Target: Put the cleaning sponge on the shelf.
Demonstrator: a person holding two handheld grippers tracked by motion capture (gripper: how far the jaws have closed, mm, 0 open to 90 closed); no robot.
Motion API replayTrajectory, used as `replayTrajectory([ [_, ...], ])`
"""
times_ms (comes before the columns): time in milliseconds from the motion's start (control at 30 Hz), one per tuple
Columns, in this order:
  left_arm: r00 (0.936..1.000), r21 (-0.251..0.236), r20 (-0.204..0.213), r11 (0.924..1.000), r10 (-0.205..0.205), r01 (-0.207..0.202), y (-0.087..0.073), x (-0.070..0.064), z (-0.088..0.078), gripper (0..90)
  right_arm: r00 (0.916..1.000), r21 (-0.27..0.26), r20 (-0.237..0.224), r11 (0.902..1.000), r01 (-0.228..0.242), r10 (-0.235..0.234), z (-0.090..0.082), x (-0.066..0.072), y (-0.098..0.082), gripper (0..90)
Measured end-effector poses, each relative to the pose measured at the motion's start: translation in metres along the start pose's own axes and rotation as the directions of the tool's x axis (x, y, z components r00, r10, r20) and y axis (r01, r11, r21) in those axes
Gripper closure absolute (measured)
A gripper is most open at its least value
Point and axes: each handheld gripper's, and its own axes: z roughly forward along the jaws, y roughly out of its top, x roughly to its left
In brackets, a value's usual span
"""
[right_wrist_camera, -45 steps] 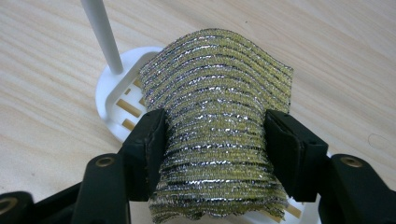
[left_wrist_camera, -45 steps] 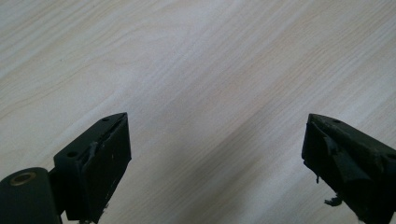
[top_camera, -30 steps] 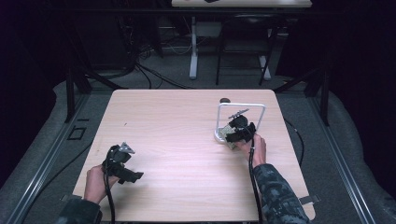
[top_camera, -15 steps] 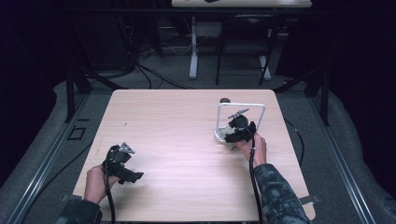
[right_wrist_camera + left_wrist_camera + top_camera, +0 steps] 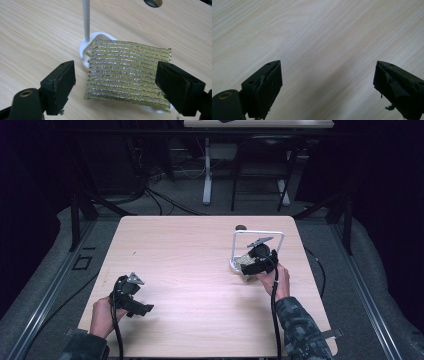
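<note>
Little has changed since a second ago: the right gripper [image 5: 115, 87] still hangs at the white wire rack [image 5: 235, 265], its jaws spread wide, the gold scouring pad [image 5: 127, 75] lying between the fingers [image 5: 60, 87], untouched, draped over the rack's base. The left gripper [image 5: 327, 87] stays over bare wooden table [image 5: 317, 32], jaws spread, holding nothing.
</note>
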Motion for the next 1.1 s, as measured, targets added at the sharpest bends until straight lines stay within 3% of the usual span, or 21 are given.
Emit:
replayTrajectory([
  [500,0.9999,-0.002,0.012,1.0000,0.001,-0.001,0.001,0.000,0.000,8.4,0.9974,-0.035,-0.072,0.9994,-0.007,0.005,-0.042,0.004,-0.015,13.3],
  [633,0.9999,-0.001,0.011,1.0000,0.002,-0.002,0.001,0.000,0.001,8.4,0.9984,-0.026,-0.055,0.9996,0.010,-0.012,-0.049,0.006,-0.023,13.0],
  [1100,0.9999,-0.003,0.012,1.0000,0.003,-0.003,0.002,-0.001,0.001,8.4,0.9982,-0.007,-0.059,0.9999,0.011,-0.012,-0.064,0.010,-0.052,11.2],
])
